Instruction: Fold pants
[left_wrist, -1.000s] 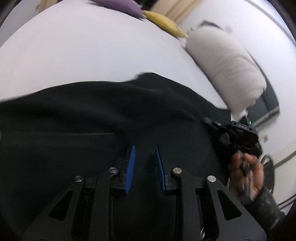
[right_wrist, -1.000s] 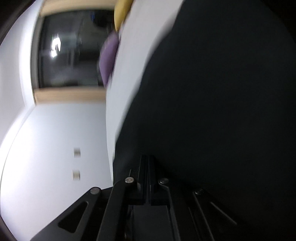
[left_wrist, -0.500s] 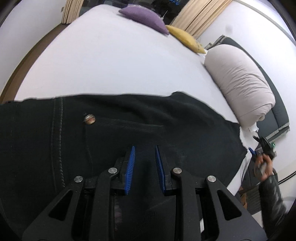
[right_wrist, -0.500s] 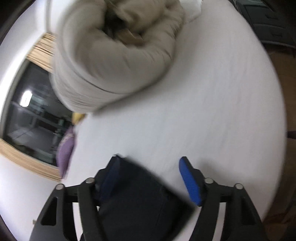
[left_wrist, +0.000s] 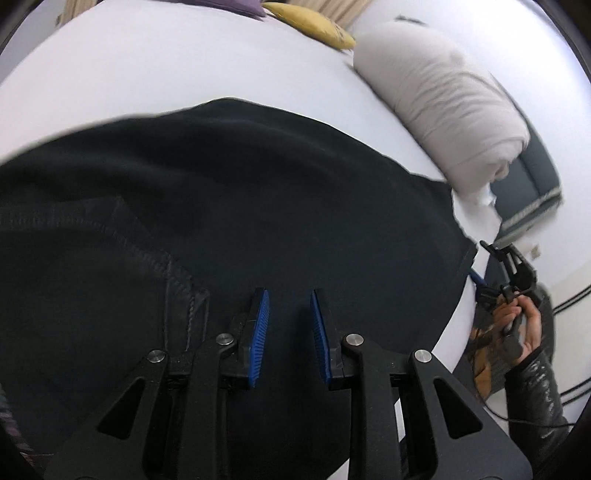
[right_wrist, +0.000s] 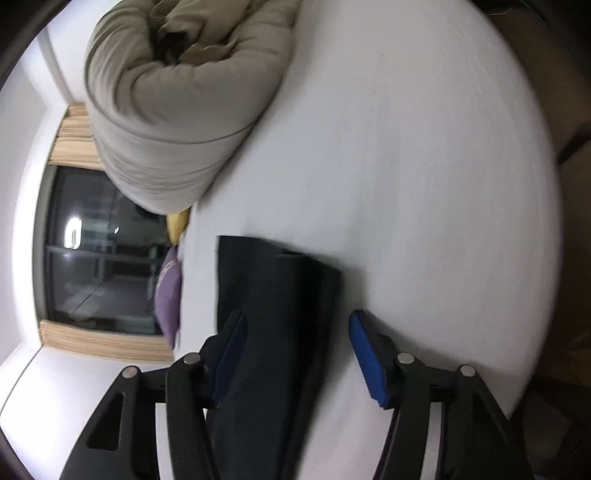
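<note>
A white bed (left_wrist: 155, 74) fills both views, and the black pants (left_wrist: 258, 206) lie spread across it, their stitched seams showing at the left of the left wrist view. In the right wrist view, one narrow end of the pants (right_wrist: 280, 295) reaches out over the sheet. A rolled beige duvet (left_wrist: 443, 107) rests on the bed beyond the pants, with a yellow cushion (left_wrist: 314, 26) and a purple cushion (right_wrist: 168, 295) further off beside a dark window (right_wrist: 99, 251).

The left tool (left_wrist: 288, 317) hangs over the pants with its blue pads a narrow gap apart; whether any cloth is pinched there cannot be told. The right tool (right_wrist: 295, 354) has its jaws apart, having just been closing a little, with the end of the pants lying between the pads but not pressed by them. A hand (left_wrist: 524, 325) in a dark sleeve holds that tool at the bed's edge.

No writing or label can be read anywhere.
</note>
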